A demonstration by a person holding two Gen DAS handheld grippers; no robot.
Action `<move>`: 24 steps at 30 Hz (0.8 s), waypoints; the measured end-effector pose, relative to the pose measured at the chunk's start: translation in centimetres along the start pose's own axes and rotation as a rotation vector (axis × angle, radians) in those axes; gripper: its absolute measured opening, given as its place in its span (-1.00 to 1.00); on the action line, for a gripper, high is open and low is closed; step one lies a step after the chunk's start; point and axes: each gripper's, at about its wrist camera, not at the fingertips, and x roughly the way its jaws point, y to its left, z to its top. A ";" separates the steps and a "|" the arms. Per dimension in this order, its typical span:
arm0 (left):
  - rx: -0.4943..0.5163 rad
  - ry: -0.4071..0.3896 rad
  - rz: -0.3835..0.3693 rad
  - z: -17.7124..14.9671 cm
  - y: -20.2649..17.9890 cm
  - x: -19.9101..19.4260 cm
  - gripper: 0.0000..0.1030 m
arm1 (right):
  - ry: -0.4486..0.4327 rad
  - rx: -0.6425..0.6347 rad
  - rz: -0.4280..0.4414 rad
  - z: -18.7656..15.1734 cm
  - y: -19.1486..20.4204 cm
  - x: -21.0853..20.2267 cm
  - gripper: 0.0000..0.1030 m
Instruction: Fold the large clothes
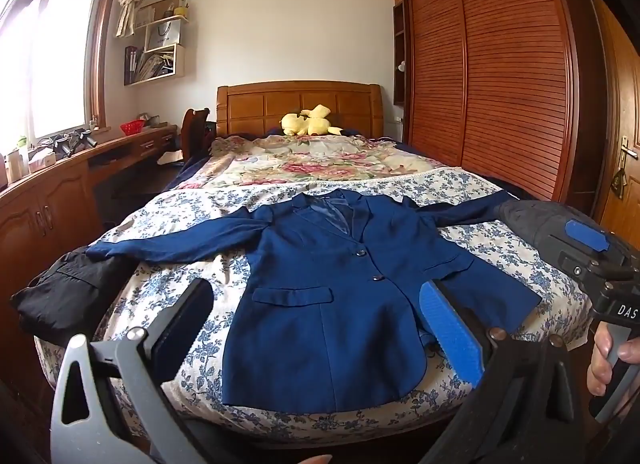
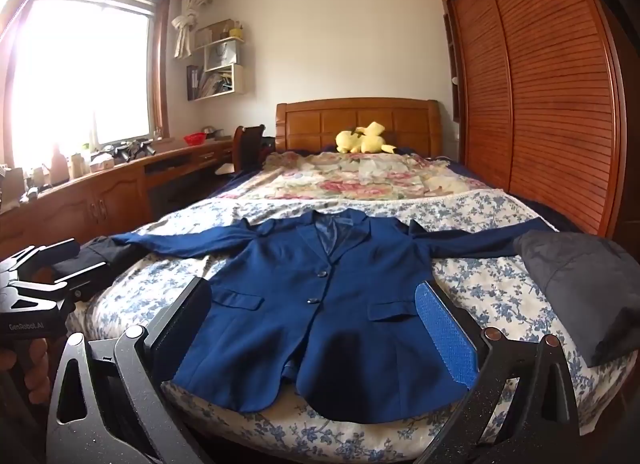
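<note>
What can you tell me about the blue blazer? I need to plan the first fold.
The blue blazer lies flat, front up, on the floral bedspread, collar toward the headboard, hem toward the cameras. It looks like smooth woven suit fabric with a shiny lining at the neck. Two dark buttons are fastened; two flap pockets show. Both sleeves are spread sideways. Its left-side cuff meets a black garment; a dark grey one covers the other sleeve's end. No gripper touches it.

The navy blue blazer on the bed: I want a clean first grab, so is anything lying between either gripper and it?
Nothing visible does. The navy blue blazer lies flat on the floral bedspread, both grippers open before its hem. The black garment and the grey garment lie off to either side.
</note>
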 end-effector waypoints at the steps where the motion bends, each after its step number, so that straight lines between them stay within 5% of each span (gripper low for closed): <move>1: 0.000 -0.002 0.003 0.1 -0.1 -0.1 1.00 | 0.001 0.000 0.001 0.0 0.1 0.3 1.00; 24: 0.002 -0.013 0.013 1.0 -0.6 -0.8 1.00 | -0.011 0.002 0.006 0.2 0.7 -0.4 1.00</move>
